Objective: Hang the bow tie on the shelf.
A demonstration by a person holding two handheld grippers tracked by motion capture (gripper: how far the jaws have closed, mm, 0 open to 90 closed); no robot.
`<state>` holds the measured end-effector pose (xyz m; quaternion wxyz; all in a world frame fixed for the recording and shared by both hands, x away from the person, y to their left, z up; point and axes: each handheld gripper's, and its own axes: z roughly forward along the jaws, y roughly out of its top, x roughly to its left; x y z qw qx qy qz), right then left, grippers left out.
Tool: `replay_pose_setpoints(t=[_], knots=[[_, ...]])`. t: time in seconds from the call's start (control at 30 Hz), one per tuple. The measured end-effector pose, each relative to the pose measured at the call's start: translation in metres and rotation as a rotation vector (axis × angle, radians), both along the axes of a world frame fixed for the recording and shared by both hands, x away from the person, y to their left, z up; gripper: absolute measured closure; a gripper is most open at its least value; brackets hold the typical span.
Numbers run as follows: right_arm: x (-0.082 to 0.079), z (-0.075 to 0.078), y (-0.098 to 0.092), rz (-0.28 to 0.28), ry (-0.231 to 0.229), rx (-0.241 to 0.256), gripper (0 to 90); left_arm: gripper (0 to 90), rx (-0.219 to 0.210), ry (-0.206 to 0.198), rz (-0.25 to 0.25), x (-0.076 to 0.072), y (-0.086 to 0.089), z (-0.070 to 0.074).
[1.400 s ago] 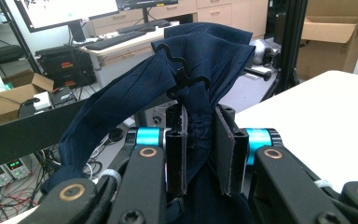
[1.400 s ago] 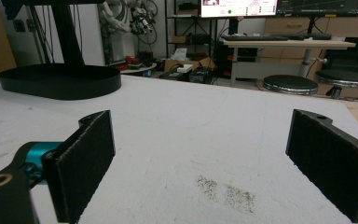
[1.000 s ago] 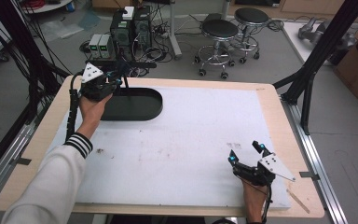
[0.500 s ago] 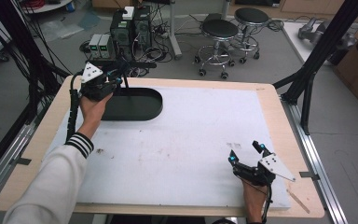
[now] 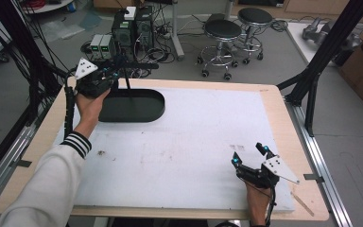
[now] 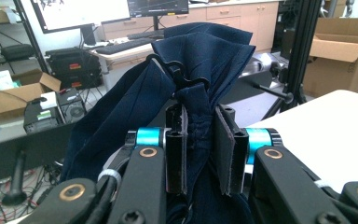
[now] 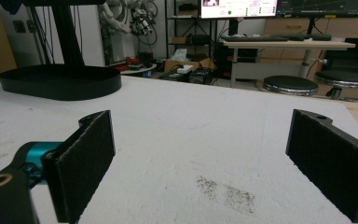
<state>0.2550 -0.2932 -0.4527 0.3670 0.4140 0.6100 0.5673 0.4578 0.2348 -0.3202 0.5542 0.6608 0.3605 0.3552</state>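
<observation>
Left gripper (image 5: pixel 105 75): held up at the far left corner of the table (image 5: pixel 274 113), above the stand's base; in the left gripper view (image 6: pixel 200 149) its jaws are clenched on a fold of dark blue cloth.
Dark blue cloth (image 6: pixel 200 60): bunched between the left jaws, rising above them and draping down to the left; a black hook (image 6: pixel 168 65) shows against its upper folds.
Left hand (image 5: pixel 90 103): wraps the gripper from below; a white sleeve (image 5: pixel 42 189) with a dark striped cuff leads back to the near edge.
Black stand (image 5: pixel 137 106): an oval base lying flat on the white table cover near the far left, with a thin upright post rising from it; the right gripper view shows it (image 7: pixel 60 81) at upper left.
Right gripper (image 5: pixel 250 158): low over the near right part of the table, well apart from the stand; its jaws stand wide apart with nothing between them, the pads (image 7: pixel 86 158) black and textured.
Table surface: white cover with a faint dark smudge (image 7: pixel 226 191) just ahead of the right jaws.
Background: two round stools (image 5: pixel 222 30) and computer boxes on the floor beyond the table.
</observation>
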Motion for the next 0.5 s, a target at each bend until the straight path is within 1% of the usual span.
replay_pose_setpoints(t=[0.17,0.23,0.3,0.5], knots=[[0.000,0.000,0.000,0.000,0.000,0.003,6.9,75.6,0.007,0.007,-0.006,0.004,-0.006,0.000],[0.000,0.000,0.000,0.000,0.000,0.003,6.9,75.6,-0.001,0.014,-0.006,0.006,-0.008,-0.003],[0.000,0.000,0.000,0.001,0.000,0.005,6.9,75.6,0.007,0.026,-0.011,0.008,-0.009,-0.005],[0.000,0.000,0.000,0.001,-0.001,0.005,6.9,75.6,0.010,0.040,-0.009,0.013,-0.013,-0.012]])
